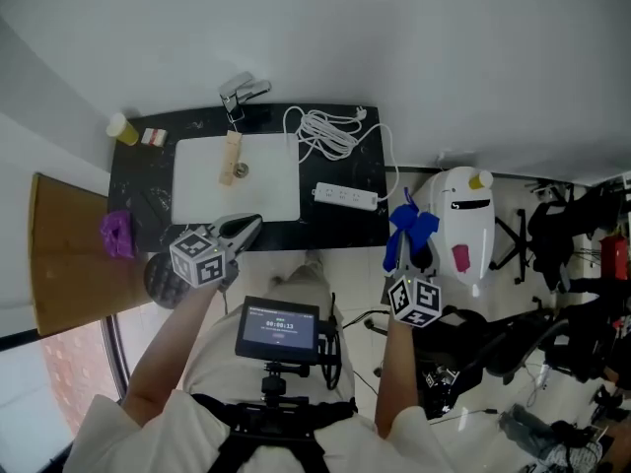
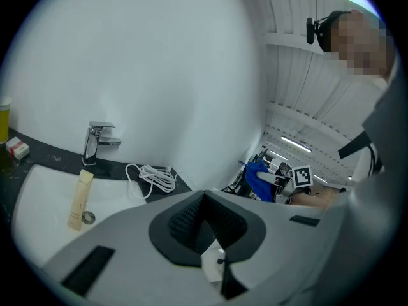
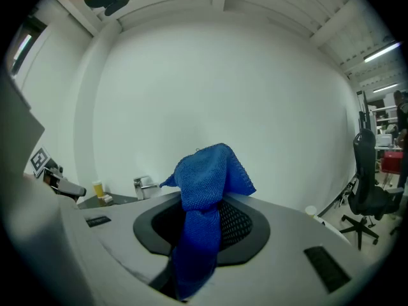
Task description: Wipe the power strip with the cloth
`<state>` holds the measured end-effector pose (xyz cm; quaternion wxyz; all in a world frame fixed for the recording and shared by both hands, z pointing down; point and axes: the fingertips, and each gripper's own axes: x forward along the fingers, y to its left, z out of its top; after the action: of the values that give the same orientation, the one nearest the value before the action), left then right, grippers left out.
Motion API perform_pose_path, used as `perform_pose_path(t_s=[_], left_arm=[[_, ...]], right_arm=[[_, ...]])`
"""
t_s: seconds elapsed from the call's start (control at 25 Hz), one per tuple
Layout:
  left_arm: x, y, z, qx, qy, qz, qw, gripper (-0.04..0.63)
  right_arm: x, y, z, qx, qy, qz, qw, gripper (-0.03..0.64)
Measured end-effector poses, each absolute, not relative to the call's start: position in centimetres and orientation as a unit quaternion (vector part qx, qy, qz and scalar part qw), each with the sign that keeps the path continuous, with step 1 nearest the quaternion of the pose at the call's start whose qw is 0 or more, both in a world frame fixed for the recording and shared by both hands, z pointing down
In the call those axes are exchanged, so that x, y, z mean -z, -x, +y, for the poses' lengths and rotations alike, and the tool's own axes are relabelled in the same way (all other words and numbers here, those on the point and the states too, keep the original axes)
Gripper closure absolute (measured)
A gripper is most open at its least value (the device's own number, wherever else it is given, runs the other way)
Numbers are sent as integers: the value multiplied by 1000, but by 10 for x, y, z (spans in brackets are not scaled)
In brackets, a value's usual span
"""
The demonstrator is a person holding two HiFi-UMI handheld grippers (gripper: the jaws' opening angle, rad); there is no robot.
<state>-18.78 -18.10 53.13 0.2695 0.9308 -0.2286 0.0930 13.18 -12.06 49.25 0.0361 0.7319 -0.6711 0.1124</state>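
The white power strip [image 1: 345,196] lies on the black counter [image 1: 340,227] to the right of the sink, its coiled white cord [image 1: 325,131] behind it. My right gripper [image 1: 406,227] is shut on a blue cloth [image 1: 412,225], held off the counter's right front corner, apart from the strip. In the right gripper view the cloth [image 3: 207,183] bunches up out of the closed jaws of the right gripper [image 3: 204,217]. My left gripper [image 1: 244,229] hovers at the counter's front edge by the sink. Its jaws meet with nothing between them; the left gripper [image 2: 204,199] faces the cord [image 2: 153,177].
A white sink [image 1: 197,200] holds a tan tube [image 1: 231,158], with a faucet [image 1: 242,92] behind. A yellow bottle [image 1: 123,128] stands at the counter's back left; a purple thing [image 1: 116,233] lies on a wooden board [image 1: 59,264]. A white bin [image 1: 463,220] and chairs [image 1: 552,230] stand right.
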Motion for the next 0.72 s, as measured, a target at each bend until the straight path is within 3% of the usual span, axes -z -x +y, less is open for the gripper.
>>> perform_pose_path(t_s=[0.72], left_arm=[[-540,187,-131,-86,-932,-220,274,589]], right_arm=[[-463,-117,-41,-72,-742,-666,32,518]])
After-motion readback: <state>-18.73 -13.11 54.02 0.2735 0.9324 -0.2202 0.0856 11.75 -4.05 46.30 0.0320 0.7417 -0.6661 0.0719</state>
